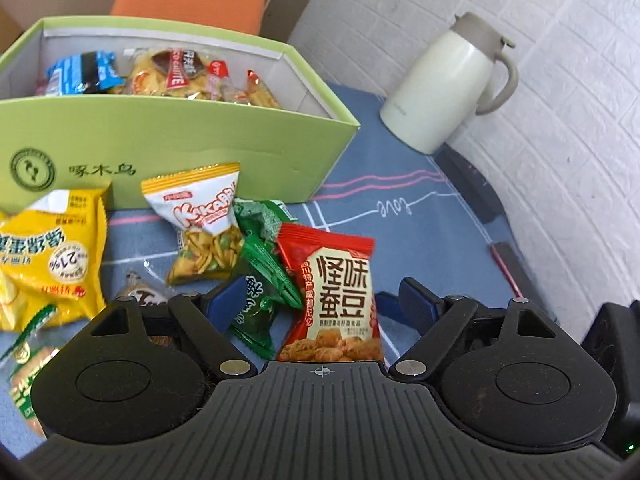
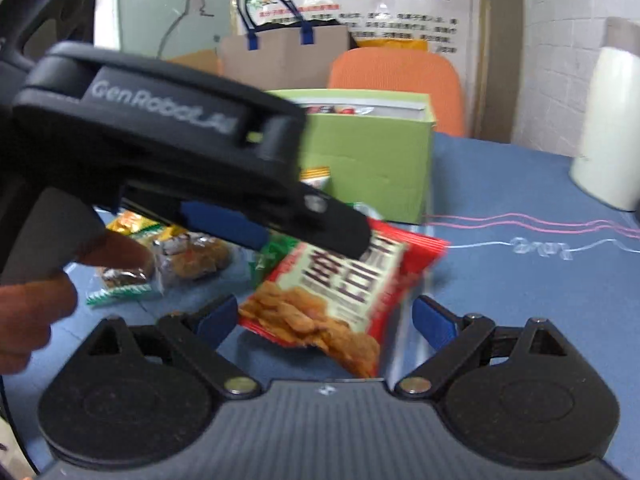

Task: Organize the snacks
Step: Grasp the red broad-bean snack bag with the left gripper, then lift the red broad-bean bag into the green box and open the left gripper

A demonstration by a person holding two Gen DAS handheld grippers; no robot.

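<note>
A red snack packet [image 1: 340, 292] printed with large characters lies on the blue cloth, leaning on a green packet [image 1: 260, 276]. My left gripper [image 1: 320, 300] is open around both, and its blue pads stand apart from the wrappers. The same red packet [image 2: 340, 292] lies between the fingers of my right gripper [image 2: 324, 316], which is open too. The left tool's black housing [image 2: 160, 128] reaches in from the upper left over that packet. Behind stands the green box [image 1: 180, 140], holding several packets.
A yellow packet [image 1: 52, 256], a white and yellow chips packet [image 1: 204, 224] and other snacks lie left of the red one. A cream jug [image 1: 440, 80] stands at the back right by the wall. An orange chair [image 2: 396, 84] is behind the box. A hand [image 2: 32, 312] shows at left.
</note>
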